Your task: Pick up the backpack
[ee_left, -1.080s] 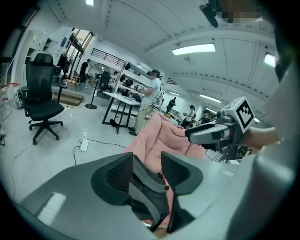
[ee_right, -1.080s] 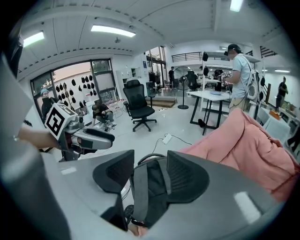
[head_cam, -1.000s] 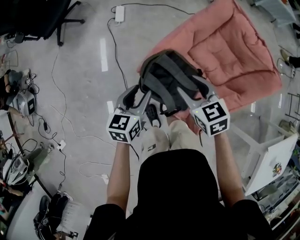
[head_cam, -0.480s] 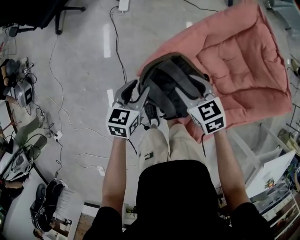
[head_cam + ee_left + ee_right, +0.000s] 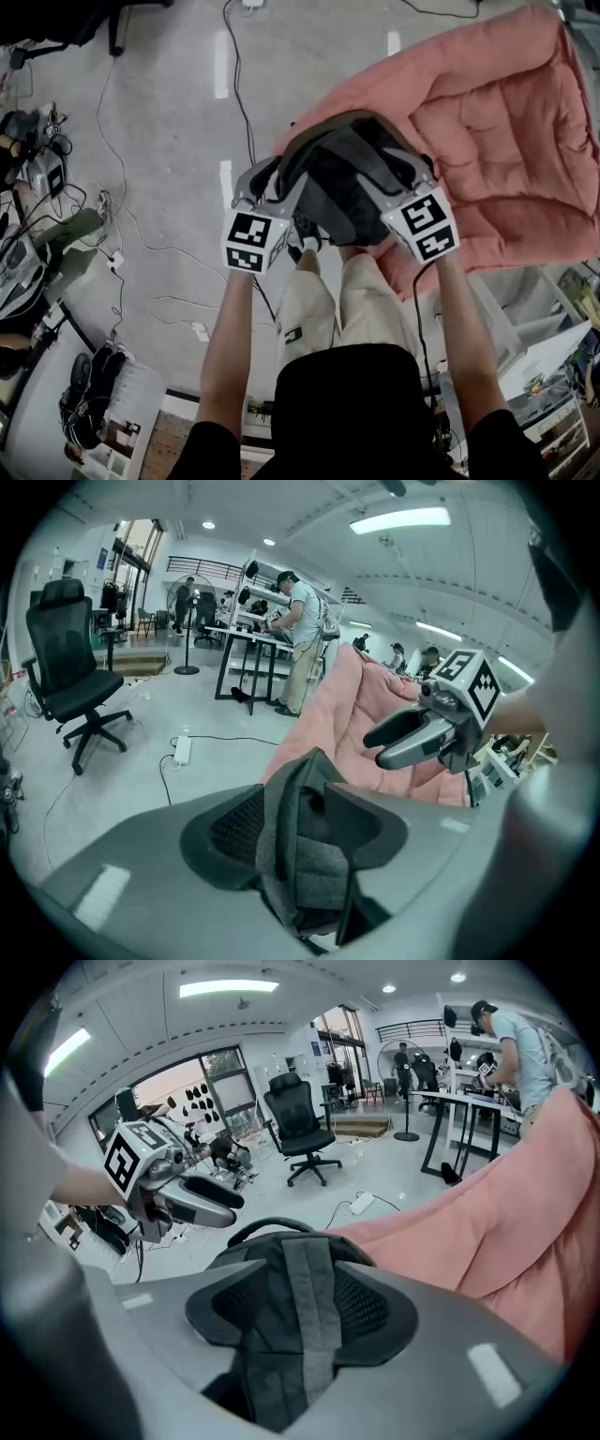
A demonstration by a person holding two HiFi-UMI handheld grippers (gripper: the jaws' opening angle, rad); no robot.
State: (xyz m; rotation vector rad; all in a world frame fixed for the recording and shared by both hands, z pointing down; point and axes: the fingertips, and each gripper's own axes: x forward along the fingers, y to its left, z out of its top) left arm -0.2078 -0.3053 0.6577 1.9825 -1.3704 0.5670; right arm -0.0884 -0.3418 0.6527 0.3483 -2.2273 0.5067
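Right gripper view, nearest first: the right gripper (image 5: 300, 1312) has its fingers (image 5: 373, 1302) spread wide. A grey shoulder strap (image 5: 307, 1274) of the backpack (image 5: 267, 1241) runs up the gap, with dark pad showing on either side, so nothing is pinched. The left gripper (image 5: 300, 822) has the other strap (image 5: 281, 850) standing edge-on between its jaws, which have just been opening, and they do not clamp it. Past both grippers, the backpack sits at the near corner of a pink cushion (image 5: 506, 1232). Beyond that lie grey floor (image 5: 394, 1180) and an office chair (image 5: 302, 1119)
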